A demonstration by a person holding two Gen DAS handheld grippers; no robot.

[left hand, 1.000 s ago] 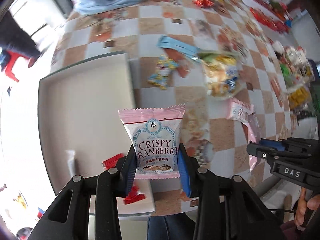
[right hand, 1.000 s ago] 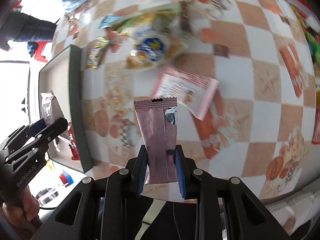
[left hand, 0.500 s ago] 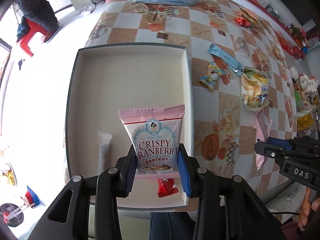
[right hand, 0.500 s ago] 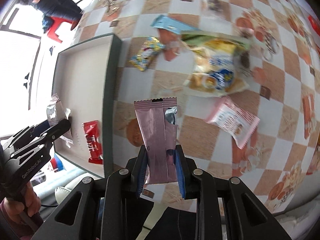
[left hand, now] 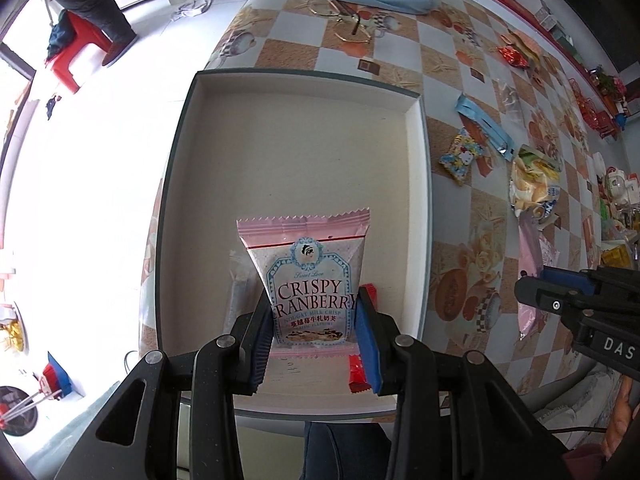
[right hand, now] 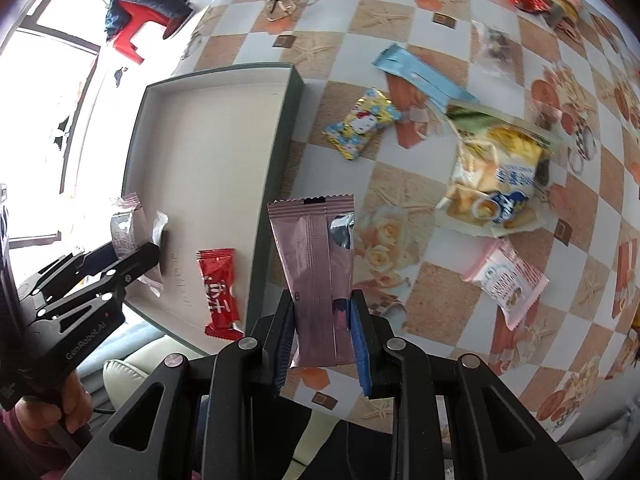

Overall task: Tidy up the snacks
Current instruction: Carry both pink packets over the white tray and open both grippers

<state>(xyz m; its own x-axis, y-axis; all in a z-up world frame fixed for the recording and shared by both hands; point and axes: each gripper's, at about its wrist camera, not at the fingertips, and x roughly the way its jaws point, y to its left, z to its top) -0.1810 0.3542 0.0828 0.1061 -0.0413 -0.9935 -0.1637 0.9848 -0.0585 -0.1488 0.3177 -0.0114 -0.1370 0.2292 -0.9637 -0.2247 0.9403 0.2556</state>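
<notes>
— So, what are you holding right now?

— I am holding the cranberry packet [left hand: 310,280] in my left gripper [left hand: 316,342]. The jaws are squeezing its bottom edge, closed in only as far as the packet lets them. It is hanging over the near part of the tray [left hand: 418,184], above a red candy [left hand: 358,368] and a clear wrapper [left hand: 238,292] that are already lying inside.

— And your other hand?

— My right gripper [right hand: 322,344] is pinching a pink stick packet [right hand: 316,276], jaws nearly shut on it. It is hanging over the table [right hand: 452,316], just beside the tray's right wall, not over the tray yet.

— How are you doing this bit well?

— I am thinking the cranberry packet should go down on the bare floor of the tray, a little further in, so it is not landing on the red candy. I am wanting to go low before letting go, so it is not bouncing out. Then the pink stick needs to come over the wall and sit beside it.

— Anything left?

— Yes, a yellow candy [right hand: 362,122], a blue packet [right hand: 420,70] and a biscuit bag [right hand: 496,176] are waiting on the table.
</notes>
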